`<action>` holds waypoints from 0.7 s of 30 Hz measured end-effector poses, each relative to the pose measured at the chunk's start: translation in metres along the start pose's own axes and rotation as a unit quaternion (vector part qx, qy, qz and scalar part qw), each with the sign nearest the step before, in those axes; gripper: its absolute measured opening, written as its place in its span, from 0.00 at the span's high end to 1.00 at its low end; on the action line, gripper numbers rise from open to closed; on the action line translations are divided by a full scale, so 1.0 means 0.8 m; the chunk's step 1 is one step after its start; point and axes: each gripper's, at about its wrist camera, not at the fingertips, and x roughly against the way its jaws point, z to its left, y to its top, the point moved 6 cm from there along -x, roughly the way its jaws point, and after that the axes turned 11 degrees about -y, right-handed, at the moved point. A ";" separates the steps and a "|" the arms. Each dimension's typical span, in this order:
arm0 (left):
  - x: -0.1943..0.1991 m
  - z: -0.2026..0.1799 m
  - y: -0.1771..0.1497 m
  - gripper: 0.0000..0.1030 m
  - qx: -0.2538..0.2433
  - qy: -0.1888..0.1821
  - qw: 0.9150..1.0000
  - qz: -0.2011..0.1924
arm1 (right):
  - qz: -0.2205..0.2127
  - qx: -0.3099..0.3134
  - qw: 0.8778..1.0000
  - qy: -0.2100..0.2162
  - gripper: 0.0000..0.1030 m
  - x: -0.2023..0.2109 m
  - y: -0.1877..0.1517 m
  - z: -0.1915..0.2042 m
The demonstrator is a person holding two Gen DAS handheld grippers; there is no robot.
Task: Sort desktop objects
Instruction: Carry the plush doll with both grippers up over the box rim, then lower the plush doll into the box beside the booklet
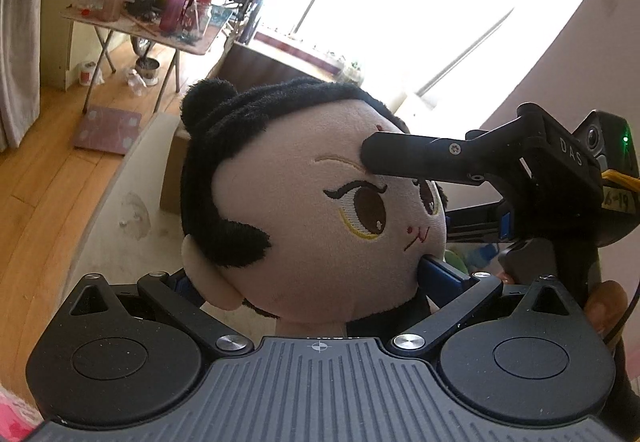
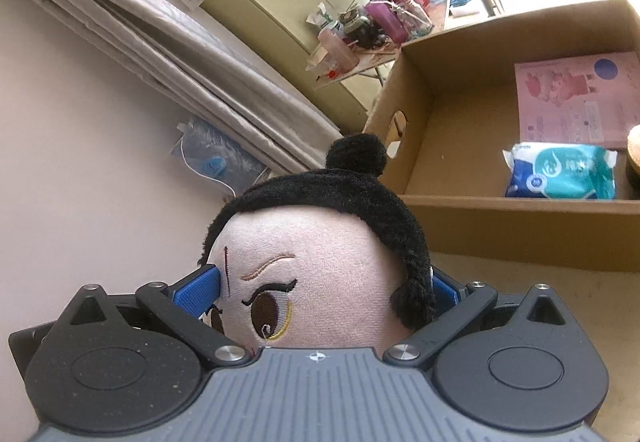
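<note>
Clamping the plush doll's head [image 1: 312, 201] from both sides: left gripper [image 1: 316, 274] closed at cheek and ear, right gripper [image 2: 320, 290] squeezed across forehead and hair, reaching in level from the right. Held beside the open cardboard box [image 2: 420, 113] containing a tissue pack [image 2: 560, 177].

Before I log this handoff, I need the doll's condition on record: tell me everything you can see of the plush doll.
The plush doll is a soft fabric head: pale pink face, fuzzy black hair with a round bun on top, embroidered brown eyes, thin brows, a small mouth, a red forehead mark. It is off the table, gripped on both sides of the head by the left gripper and across forehead and hair by the right gripper. Its body is mostly hidden.
</note>
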 end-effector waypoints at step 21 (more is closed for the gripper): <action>-0.051 0.024 0.137 0.00 -0.060 0.011 0.998 -0.021 | -0.045 -0.031 0.998 0.022 0.00 -0.055 0.161 -0.001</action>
